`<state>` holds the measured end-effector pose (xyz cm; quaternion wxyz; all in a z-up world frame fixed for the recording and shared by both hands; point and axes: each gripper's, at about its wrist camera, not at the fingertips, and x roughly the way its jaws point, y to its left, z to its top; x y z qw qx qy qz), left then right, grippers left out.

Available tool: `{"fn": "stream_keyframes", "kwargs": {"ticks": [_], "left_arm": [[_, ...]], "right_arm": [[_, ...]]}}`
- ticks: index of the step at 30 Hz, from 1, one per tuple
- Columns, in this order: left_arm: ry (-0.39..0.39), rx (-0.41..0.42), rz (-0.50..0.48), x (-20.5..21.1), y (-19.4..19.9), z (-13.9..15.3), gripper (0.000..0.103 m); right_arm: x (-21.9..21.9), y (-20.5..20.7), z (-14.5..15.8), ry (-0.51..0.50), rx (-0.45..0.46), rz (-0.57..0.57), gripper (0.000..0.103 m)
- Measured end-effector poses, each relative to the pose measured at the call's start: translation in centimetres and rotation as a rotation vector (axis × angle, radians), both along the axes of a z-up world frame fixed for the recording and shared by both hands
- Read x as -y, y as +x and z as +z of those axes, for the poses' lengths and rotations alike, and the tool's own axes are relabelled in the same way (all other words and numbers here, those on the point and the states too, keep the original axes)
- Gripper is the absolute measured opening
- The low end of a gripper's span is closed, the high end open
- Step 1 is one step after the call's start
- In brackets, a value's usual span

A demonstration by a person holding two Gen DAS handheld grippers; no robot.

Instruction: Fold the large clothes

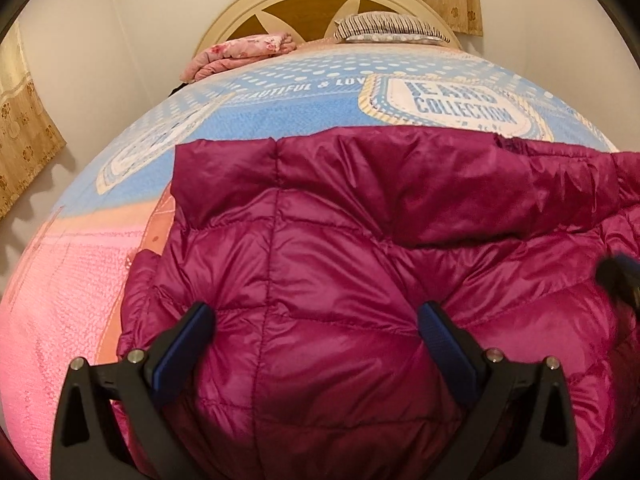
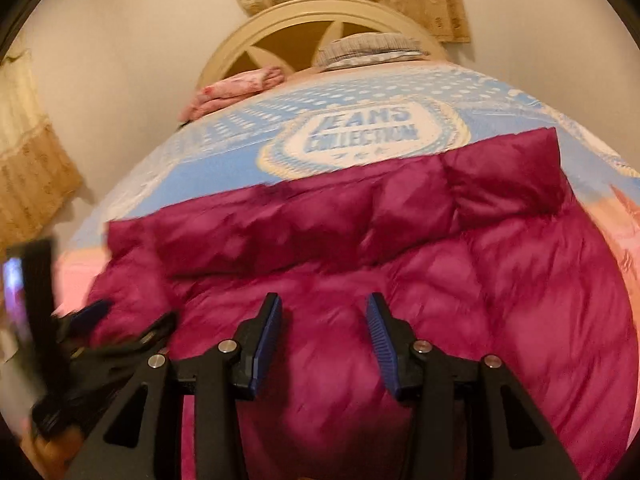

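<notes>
The blue and pink printed bedspread (image 2: 224, 168) carries a white badge (image 2: 362, 130) that reads "JEANS COLLECTION"; farther to the left a line of white letters (image 1: 298, 89) reads "BEAUTIFUL & LOV", rest hidden

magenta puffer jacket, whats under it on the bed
The quilted magenta puffer jacket lies on a blue and pink printed bedspread, whose "JEANS COLLECTION" badge shows just beyond the jacket's far edge. Whatever the bedspread's print shows beneath the jacket is covered.
</notes>
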<state>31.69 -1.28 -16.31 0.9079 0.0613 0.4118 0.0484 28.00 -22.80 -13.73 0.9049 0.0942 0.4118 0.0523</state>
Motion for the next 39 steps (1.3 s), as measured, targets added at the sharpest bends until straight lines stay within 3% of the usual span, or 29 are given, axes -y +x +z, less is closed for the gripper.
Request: {"fn": "stream_keyframes", "kwargs": {"ticks": [5,8,11,15,18,21,25,27,28,29,31,36,39], "left_arm": [[-0.079,0.048,-0.019,-1.6,-2.3,2.0,0.103],[-0.103,0.11,-0.042,-3.0,-5.8,4.0,0.103],[-0.111,0.129,-0.002,-6.0,-9.2,4.5,0.103],[-0.162,0.09,0.063,-9.9,-11.9,3.0,0.103],[-0.254,0.026,0.046,-11.1,-12.8,1.2,0.103],[-0.354,0.02,0.011,-10.9,-13.0,0.8,0.101],[-0.513,-0.039,-0.041,-10.6,-12.2,0.1,0.077],[-0.527,-0.026,-0.033,-10.8,-12.2,0.0,0.073],[-0.526,-0.018,-0.035,-10.9,-12.3,0.1,0.06],[-0.532,-0.01,-0.049,-11.0,-12.5,0.3,0.039],[-0.589,0.007,-0.088,-11.4,-13.1,0.9,0.023],[-0.553,0.056,-0.121,-11.1,-14.5,2.3,0.016],[-0.578,0.075,-0.139,-11.2,-15.2,3.1,0.014]], "right_arm": [[-1.9,-3.8,1.3,-0.026,0.028,0.096,0.05],[-3.0,-4.8,0.5,-0.097,-0.005,0.125,0.051],[-3.6,-5.4,-1.0,-0.148,-0.012,0.138,0.051],[-3.3,-5.4,-1.7,-0.133,-0.023,0.12,0.052],[-3.6,-5.8,-1.8,-0.152,-0.021,0.12,0.052],[-3.4,-5.8,-1.8,-0.148,-0.017,0.117,0.053],[-3.1,-5.8,-1.5,-0.133,-0.008,0.11,0.055],[-2.9,-5.8,-1.6,-0.119,-0.008,0.11,0.055],[-2.9,-5.7,-1.6,-0.116,-0.009,0.109,0.055],[-2.8,-5.7,-1.5,-0.113,-0.009,0.11,0.056],[-2.8,-5.8,-1.1,-0.106,-0.016,0.112,0.056],[-2.6,-8.0,1.0,-0.076,-0.047,0.073,0.059],[-4.3,-9.1,-0.3,-0.183,-0.07,0.106,0.065]]}}
